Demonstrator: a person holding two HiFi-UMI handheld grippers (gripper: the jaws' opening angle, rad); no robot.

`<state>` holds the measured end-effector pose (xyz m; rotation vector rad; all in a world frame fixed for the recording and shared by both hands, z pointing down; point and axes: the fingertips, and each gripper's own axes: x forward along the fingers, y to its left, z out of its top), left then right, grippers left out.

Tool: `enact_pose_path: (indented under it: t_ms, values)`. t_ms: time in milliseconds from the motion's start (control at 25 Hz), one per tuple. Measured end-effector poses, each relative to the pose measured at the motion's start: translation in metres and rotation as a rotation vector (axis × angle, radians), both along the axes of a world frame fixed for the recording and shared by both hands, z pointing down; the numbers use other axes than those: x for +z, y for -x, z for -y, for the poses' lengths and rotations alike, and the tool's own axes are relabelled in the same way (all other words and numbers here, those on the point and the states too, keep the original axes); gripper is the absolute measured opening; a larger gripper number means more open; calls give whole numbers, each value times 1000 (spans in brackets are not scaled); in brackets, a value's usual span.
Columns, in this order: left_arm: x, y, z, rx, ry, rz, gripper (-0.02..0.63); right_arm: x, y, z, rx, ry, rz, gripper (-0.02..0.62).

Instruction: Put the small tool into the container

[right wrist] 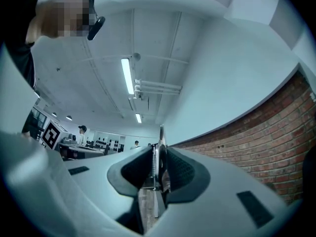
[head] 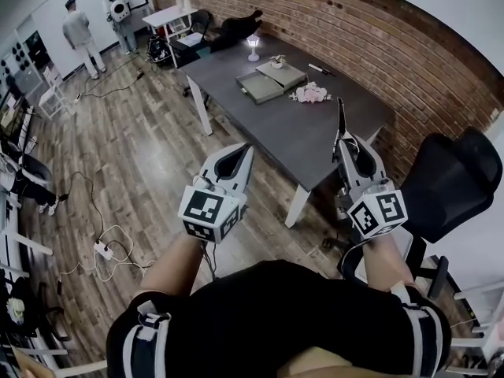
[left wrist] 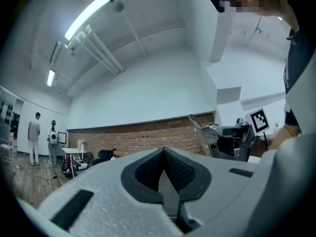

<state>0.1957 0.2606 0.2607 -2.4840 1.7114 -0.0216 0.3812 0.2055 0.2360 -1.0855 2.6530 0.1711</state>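
My right gripper [head: 345, 138] is held up in the air, shut on a small thin metal tool [head: 340, 115] whose dark tip sticks up past the jaws. In the right gripper view the tool [right wrist: 159, 154] stands upright between the pads, and a spring shows on it. My left gripper [head: 247, 148] is raised beside it, shut with nothing in it; its pads [left wrist: 174, 168] meet at their tips. The container, a flat grey open box [head: 268, 83], lies on the dark table [head: 315, 136] well ahead of both grippers. The left gripper view also catches the right gripper [left wrist: 232, 137].
On the table are a pink flower bunch [head: 311, 94], a small white lamp [head: 253, 46] and a dark object [head: 320, 70] near the brick wall. A black office chair [head: 457, 179] stands at the right. A person [head: 79, 34] and cables [head: 102, 246] are at the left.
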Motion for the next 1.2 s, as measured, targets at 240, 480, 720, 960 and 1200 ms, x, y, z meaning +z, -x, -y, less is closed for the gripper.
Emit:
enact_pose_path:
  t_ms: [240, 480, 720, 960, 1200]
  values:
    - [-5, 6, -2, 3, -6, 6, 9, -6, 1, -1, -7, 18, 48, 87]
    - [-4, 14, -7, 5, -12, 4, 9, -4, 8, -8, -11, 24, 50, 87]
    - [-6, 21, -7, 2, -15, -14, 9, -5, 11, -8, -5, 34, 50, 87]
    - [-2, 26, -6, 6, -15, -18, 9, -2, 17, -8, -9, 33, 42, 87]
    - [1, 34, -6, 13, -10, -18, 9, 3, 28, -11, -14, 41, 35, 87]
